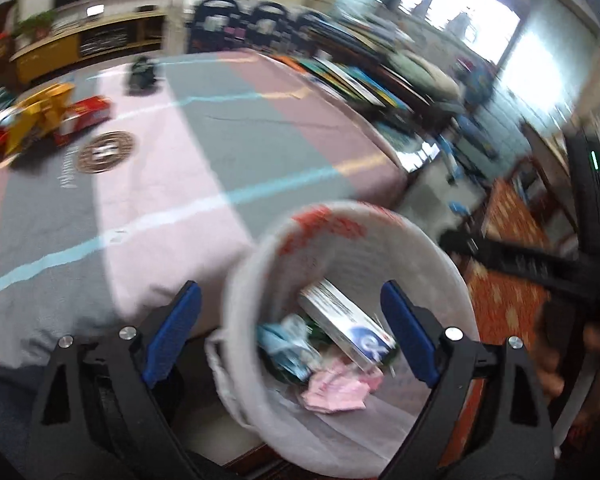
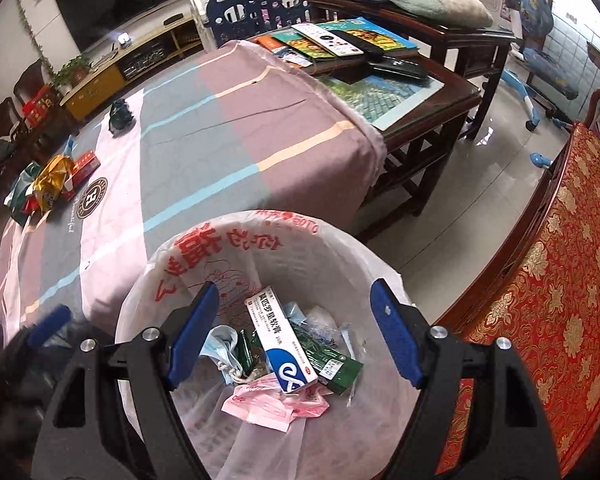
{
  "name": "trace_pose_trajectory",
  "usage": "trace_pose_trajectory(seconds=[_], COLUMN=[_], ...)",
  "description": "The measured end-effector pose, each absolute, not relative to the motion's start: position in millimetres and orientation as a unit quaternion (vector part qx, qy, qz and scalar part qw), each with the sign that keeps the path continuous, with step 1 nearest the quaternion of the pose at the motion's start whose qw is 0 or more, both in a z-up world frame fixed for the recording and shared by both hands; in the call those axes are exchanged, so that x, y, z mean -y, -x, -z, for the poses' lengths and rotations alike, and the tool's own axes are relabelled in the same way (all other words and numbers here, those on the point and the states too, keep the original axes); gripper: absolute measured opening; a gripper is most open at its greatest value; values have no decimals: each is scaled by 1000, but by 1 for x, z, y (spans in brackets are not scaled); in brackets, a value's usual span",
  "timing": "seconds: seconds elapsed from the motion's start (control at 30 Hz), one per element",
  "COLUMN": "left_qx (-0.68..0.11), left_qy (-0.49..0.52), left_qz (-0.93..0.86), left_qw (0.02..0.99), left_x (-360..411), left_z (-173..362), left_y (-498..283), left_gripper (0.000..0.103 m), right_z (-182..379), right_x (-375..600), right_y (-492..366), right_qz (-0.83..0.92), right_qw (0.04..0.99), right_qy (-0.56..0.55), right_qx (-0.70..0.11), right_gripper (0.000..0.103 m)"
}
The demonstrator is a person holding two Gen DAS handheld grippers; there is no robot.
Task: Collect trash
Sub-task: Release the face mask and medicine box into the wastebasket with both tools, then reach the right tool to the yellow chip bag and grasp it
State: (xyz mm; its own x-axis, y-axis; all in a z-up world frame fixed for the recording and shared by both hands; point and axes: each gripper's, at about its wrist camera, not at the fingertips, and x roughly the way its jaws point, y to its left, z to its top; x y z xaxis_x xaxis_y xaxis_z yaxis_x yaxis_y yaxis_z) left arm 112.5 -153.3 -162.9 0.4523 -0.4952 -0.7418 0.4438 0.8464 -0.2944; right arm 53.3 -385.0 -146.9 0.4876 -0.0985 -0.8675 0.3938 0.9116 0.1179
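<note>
A bin lined with a white, red-printed bag (image 2: 236, 236) (image 1: 340, 216) stands against the near edge of the cloth-covered table (image 2: 220, 128). Inside lie a white-and-blue box (image 2: 284, 344) (image 1: 348, 324), a green box (image 2: 332, 360), a pink wrapper (image 2: 272, 400) (image 1: 336, 392) and a pale blue mask (image 2: 220, 344). My right gripper (image 2: 295, 292) hangs open above the bin with nothing between its pads. My left gripper (image 1: 290, 296) is also open and empty over the bin, in a blurred view. A pile of gold, red and green wrappers (image 2: 52, 188) (image 1: 40, 120) and a dark crumpled item (image 2: 120, 114) lie on the far side of the table.
A dark wooden side table (image 2: 440, 120) stacked with books and remotes (image 2: 340, 44) adjoins the table on the right. A red-and-gold cushioned bench (image 2: 540, 320) runs along the right edge. Glossy tile floor (image 2: 480, 200) lies between them.
</note>
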Motion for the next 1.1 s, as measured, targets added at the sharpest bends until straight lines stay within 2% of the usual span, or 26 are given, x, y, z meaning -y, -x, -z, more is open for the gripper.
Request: trace_pose_trajectory(seconds=[0.07,0.2,0.6,0.9,1.03,1.1], left_qx=[-431,-405,-435,-431,-412,-359], left_qy=[63,68,329,222,245,271], left_qz=[216,40,-87,-133,-161,-194], left_qw=[874,911,834,864,863,872], left_x=[122,68,-78,-68,-84,-93], left_z=[159,152,193,180,179,172], left_y=[-125,-142,-160,-183,-189,-172], left_gripper=[93,93,95,95,95,95], right_z=[147,150,145,135,122,120], right_x=[378,365,296,205,157,132], right_y=[-56,-62,-98,-169,-217,-242], right_qz=[141,135,91,1,-49,-67], right_qw=[850,848,860,886,905,912], right_qy=[-144,-137,-80,-33,-17,-9], right_qx=[-487,-494,-495,-463,-423,-405], right_gripper=[77,77,77,77,77,77])
